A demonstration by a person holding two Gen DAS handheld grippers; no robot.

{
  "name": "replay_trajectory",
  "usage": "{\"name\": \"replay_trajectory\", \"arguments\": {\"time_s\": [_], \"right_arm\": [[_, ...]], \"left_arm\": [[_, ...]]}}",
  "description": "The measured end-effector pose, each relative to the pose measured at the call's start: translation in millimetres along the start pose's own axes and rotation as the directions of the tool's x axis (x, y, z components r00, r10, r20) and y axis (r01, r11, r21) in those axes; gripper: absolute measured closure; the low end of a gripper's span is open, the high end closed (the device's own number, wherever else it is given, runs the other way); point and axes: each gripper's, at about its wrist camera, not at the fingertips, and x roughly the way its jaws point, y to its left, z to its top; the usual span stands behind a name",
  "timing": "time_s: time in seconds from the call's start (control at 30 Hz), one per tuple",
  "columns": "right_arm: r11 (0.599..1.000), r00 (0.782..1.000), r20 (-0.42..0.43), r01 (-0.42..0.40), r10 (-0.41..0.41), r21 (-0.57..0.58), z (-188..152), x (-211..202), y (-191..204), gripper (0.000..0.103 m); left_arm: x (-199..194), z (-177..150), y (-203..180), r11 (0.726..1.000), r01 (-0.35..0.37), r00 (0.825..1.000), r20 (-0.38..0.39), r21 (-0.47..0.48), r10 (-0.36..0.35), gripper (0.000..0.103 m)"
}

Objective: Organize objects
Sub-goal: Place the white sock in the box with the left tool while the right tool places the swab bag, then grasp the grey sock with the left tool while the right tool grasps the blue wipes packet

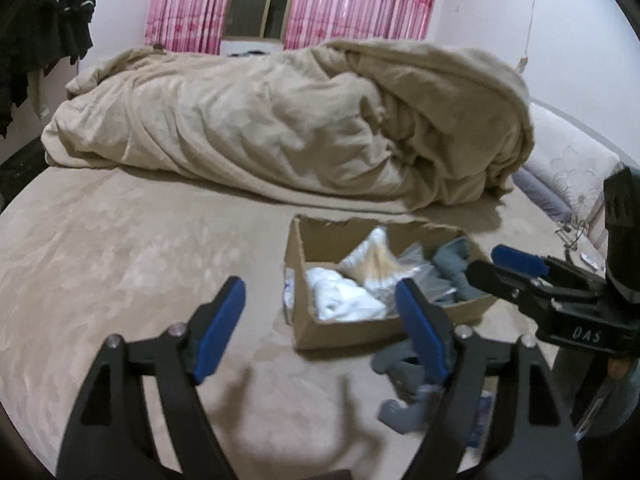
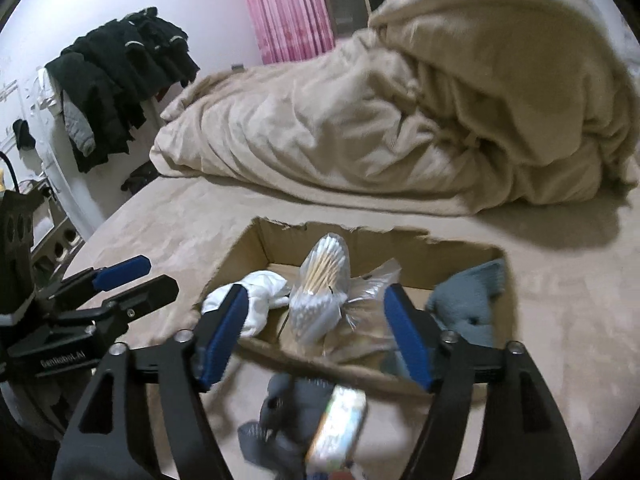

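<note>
The cardboard box (image 2: 256, 246) sits open on the bed (image 1: 120, 248), its far rim torn and ragged. Inside it, toward the left, lies a crumpled white cloth (image 2: 262, 294); in the middle a clear bag of cotton swabs (image 2: 324, 280) stands up on end, with more clear plastic crumpled just beside it; at the right end a grey knitted piece (image 2: 468, 304) leans against the wall of the box. In front of the box, on the bed cover close to me, lie some grey socks (image 2: 280, 420), and a small printed packet (image 2: 340, 428) rests tilted on top of them, blurred so that I cannot read it.

My right gripper (image 2: 316, 332) hovers over the near edge of the box with its jaws spread wide and nothing between them; the swab bag shows in the gap. My left gripper (image 1: 320, 328) hangs beside the box on its left, over the bed cover, its jaws also wide apart and holding nothing. The grey socks lie under its right finger.

Beyond the box, a bulky beige duvet (image 1: 280, 132) is heaped across the far half of the bed. Behind it hang pink curtains (image 1: 188, 4) on either side of a dark window. Dark clothes (image 2: 120, 76) hang in a bunch at the left, against the white wall.
</note>
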Motion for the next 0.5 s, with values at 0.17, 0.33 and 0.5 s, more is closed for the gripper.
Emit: {"name": "replay_trajectory", "arguments": {"time_s": [0.17, 0.33, 0.5], "right_arm": [[1.000, 1.000, 0.003, 0.001, -0.001, 0.019, -11.0, -37.1, -0.5, 0.027], [1.000, 1.000, -0.003, -0.006, 0.006, 0.025, -27.0, -67.9, -0.8, 0.027], [1.000, 0.999, -0.034, -0.005, 0.006, 0.025, -47.6, -81.6, -0.6, 0.027]], "left_arm": [[-27.0, -10.5, -18.3, 0.999, 0.040, 0.999, 0.013, 0.000, -0.040, 0.013], [-26.1, -32.5, -43.3, 0.997, 0.062, 0.997, -0.048, 0.051, -0.060, 0.013], [-22.5, -56.9, -57.5, 0.996, 0.075, 0.992, -0.100, 0.053, -0.070, 0.013]]}}
